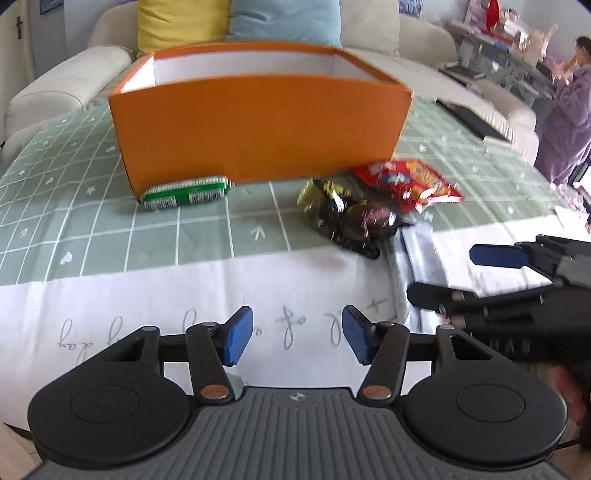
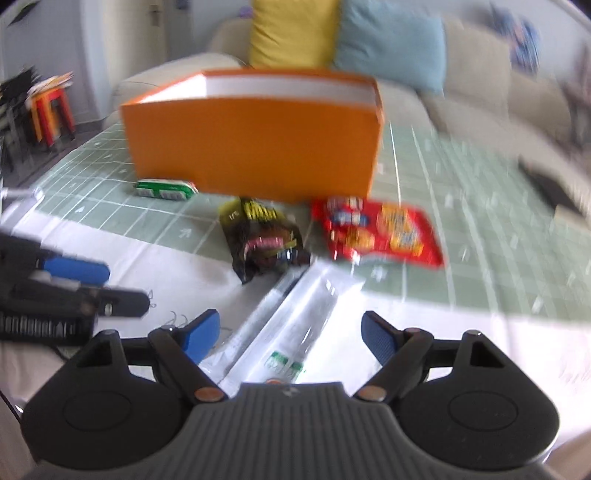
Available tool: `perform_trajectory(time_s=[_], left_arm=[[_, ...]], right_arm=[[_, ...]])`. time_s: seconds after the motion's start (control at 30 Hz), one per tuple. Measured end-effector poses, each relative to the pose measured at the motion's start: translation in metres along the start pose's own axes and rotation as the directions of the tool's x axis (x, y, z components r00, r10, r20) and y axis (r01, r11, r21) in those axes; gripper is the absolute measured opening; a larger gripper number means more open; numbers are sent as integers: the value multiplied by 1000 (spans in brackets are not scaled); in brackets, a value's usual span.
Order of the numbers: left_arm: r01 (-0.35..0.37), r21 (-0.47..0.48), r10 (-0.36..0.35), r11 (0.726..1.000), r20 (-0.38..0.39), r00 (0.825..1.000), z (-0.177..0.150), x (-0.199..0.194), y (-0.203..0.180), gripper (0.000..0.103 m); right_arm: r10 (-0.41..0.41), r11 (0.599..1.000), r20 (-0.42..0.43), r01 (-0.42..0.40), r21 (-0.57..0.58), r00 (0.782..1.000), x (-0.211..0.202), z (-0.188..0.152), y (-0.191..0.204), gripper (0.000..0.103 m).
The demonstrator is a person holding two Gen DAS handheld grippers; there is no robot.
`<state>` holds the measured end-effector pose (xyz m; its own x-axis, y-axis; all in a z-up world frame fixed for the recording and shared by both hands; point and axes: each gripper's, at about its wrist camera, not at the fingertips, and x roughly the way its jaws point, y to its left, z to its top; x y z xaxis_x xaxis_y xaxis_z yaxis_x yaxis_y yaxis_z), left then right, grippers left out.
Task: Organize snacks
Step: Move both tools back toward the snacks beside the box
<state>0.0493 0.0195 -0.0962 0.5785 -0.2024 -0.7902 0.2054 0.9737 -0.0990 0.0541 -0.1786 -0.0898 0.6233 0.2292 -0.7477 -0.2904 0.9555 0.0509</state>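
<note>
An open orange box [image 1: 258,125] [image 2: 251,144] stands on the green grid cloth. Along its front lie a green packet [image 1: 186,194] [image 2: 164,189], a black packet [image 1: 351,218] [image 2: 262,236] and a red packet [image 1: 406,181] [image 2: 380,229]. A clear plastic packet [image 2: 291,314] [image 1: 410,254] lies nearer, on the white cloth. My left gripper [image 1: 297,332] [image 2: 110,286] is open over the white cloth, nothing between its fingers. My right gripper [image 2: 291,332] [image 1: 461,275] is open just above the clear packet, a pad on either side, neither pressing it.
A beige sofa [image 1: 55,81] with a yellow cushion [image 1: 181,22] and a blue cushion [image 1: 284,18] sits behind the table. A person in a purple robe [image 1: 569,110] stands at the far right. A dark flat object [image 1: 472,118] lies at the table's right edge.
</note>
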Motion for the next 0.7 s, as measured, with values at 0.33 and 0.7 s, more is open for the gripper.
perform_trajectory(time_s=[0.33,0.7], left_arm=[[-17,-59,16,998,-22,1000,3,9,7,66],[39,-23,-39,999,10,999,21,18,-12,66]], right_arm=[[-47,998,-59,50,43,997,32,3,6,70],[-79,996,-88,83,43,993,32,9,-23,59]])
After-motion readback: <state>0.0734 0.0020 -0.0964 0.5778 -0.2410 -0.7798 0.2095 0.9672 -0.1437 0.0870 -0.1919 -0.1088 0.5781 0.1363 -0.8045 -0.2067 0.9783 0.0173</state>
